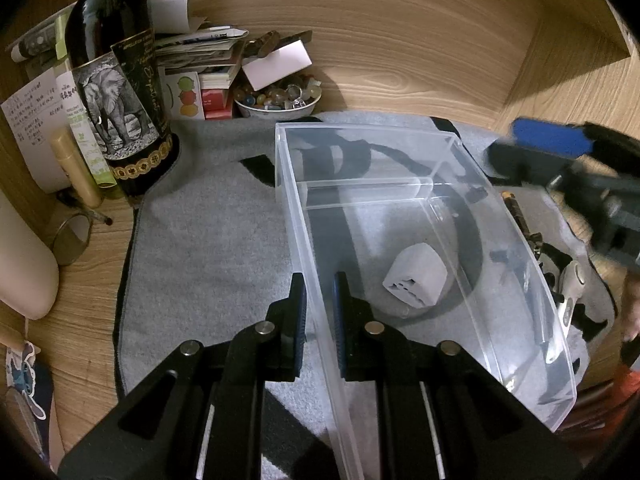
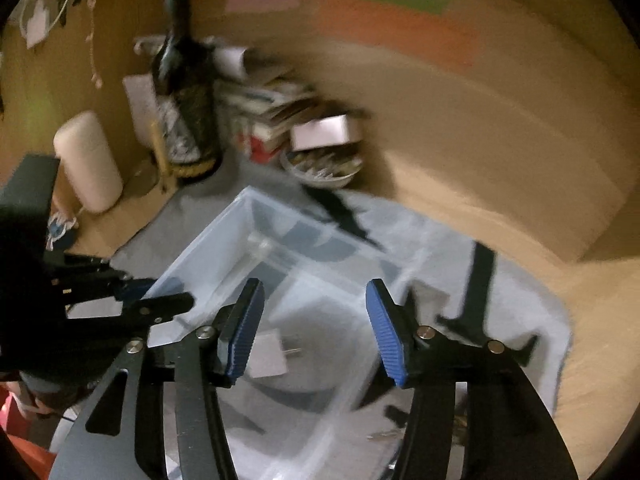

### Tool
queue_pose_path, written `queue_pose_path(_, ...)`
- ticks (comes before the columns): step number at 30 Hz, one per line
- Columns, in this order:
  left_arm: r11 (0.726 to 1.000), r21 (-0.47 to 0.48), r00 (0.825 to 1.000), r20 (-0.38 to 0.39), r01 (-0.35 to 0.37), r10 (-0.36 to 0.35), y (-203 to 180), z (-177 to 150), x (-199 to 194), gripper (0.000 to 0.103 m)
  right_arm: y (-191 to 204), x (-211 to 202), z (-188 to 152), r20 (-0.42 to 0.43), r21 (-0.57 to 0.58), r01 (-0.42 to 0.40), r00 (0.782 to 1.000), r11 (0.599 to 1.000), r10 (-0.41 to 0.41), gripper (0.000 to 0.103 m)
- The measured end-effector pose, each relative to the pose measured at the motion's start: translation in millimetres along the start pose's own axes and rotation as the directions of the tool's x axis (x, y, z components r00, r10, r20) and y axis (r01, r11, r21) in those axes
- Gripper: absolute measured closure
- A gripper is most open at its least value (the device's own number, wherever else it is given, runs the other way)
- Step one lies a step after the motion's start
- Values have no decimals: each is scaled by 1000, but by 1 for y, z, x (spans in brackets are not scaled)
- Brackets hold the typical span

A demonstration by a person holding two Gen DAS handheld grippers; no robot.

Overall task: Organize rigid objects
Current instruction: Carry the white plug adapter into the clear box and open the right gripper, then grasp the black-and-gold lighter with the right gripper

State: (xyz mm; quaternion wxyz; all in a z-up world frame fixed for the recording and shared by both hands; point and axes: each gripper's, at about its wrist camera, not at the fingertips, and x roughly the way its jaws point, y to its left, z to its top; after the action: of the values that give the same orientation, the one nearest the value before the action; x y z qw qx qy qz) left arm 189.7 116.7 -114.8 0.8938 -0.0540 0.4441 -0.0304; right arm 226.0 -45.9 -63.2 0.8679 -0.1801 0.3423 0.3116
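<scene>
The left gripper (image 1: 320, 312) is clamped on the near left wall of a clear plastic storage box (image 1: 400, 152) with an inner divider, which sits on a grey cloth mat (image 1: 208, 232) on the wooden desk (image 1: 440, 40). A small grey plug adapter (image 1: 416, 278) lies inside the box's nearer compartment. The right gripper (image 2: 316, 328) hangs above the box, its blue-padded fingers (image 2: 386, 332) spread apart with nothing between them. A dark wine bottle with an elephant label (image 1: 116, 92) stands beside the mat's far left corner.

You have open grey mat (image 1: 208, 240) left of the clear bin (image 1: 472, 216); the wine bottle (image 1: 120, 92) and bowl of beads (image 1: 276, 102) block the desk's back-left corner.
</scene>
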Motion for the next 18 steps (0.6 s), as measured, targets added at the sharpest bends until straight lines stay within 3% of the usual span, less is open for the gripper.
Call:
queue_pose_path(8,1000,2,1000,0,0,0,0,0,0,91,-54,-36,-15,37,120,126,991,985,-131,49)
queue_pose_path(18,1000,3,1000,0,-2,2,0,0,0,91,-99,-13,-71,-99,212,218,975,953,-201,49)
